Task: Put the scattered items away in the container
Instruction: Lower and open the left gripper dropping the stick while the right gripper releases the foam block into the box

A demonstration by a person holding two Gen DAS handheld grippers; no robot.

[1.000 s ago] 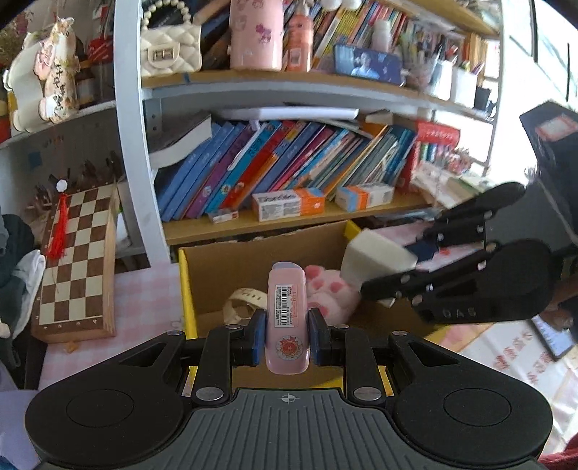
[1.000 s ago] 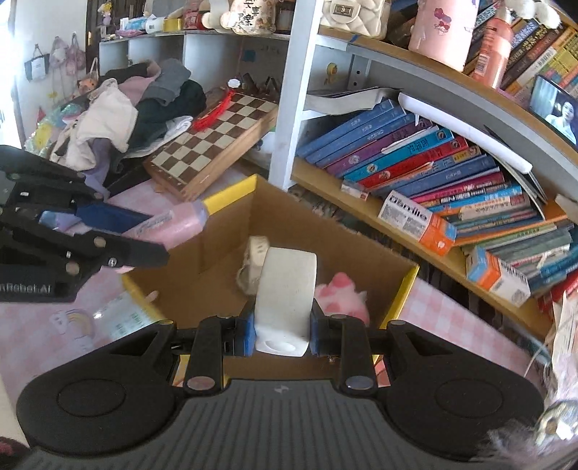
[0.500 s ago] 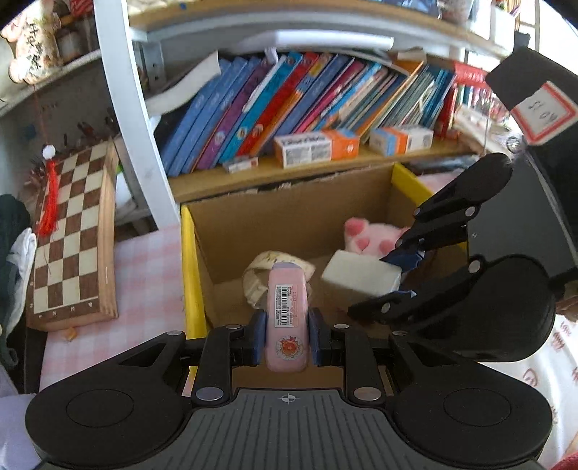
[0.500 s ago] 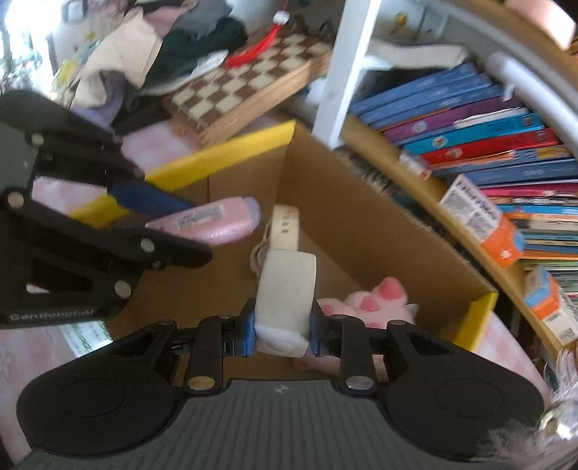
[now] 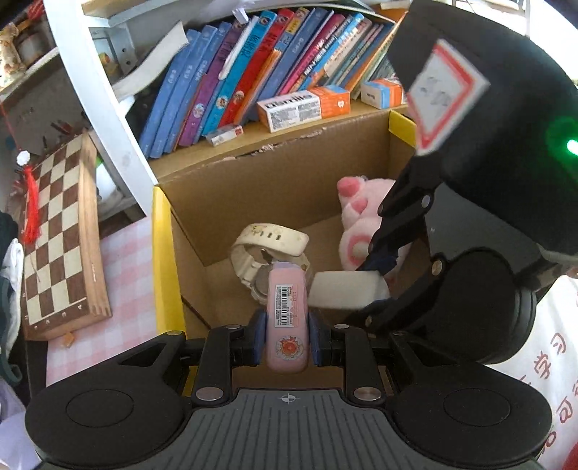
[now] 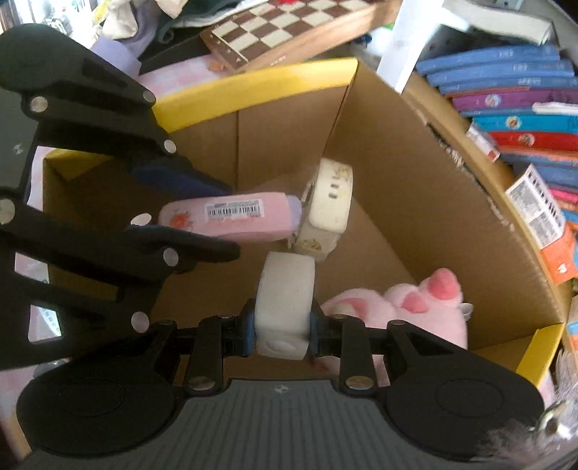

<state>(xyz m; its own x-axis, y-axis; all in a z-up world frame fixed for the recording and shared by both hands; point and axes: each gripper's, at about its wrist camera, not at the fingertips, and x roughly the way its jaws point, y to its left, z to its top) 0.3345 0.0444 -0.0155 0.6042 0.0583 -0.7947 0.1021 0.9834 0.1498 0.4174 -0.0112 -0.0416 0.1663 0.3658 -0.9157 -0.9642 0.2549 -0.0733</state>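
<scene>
My left gripper (image 5: 287,338) is shut on a pink tube with a barcode label (image 5: 287,311), held inside the cardboard box with yellow rim (image 5: 160,260). My right gripper (image 6: 282,330) is shut on a white block (image 6: 285,293), also down inside the box (image 6: 433,202). In the left wrist view the white block (image 5: 346,289) lies just right of the tube. A cream wristwatch (image 5: 269,246) and a pink plush toy (image 5: 357,224) lie on the box floor. In the right wrist view the tube (image 6: 234,215) points at the watch (image 6: 330,202), with the plush (image 6: 408,307) at the right.
A bookshelf with leaning books (image 5: 253,72) and small cartons (image 5: 303,106) rises right behind the box. A wooden chessboard (image 5: 57,235) lies left of the box on a pink checked cloth (image 5: 126,289). Piled clothes (image 6: 151,14) lie beyond the chessboard.
Both grippers have sunk from above the box's rim down into it, tilting more downward. The tube and white block now hang close to the watch and plush.
</scene>
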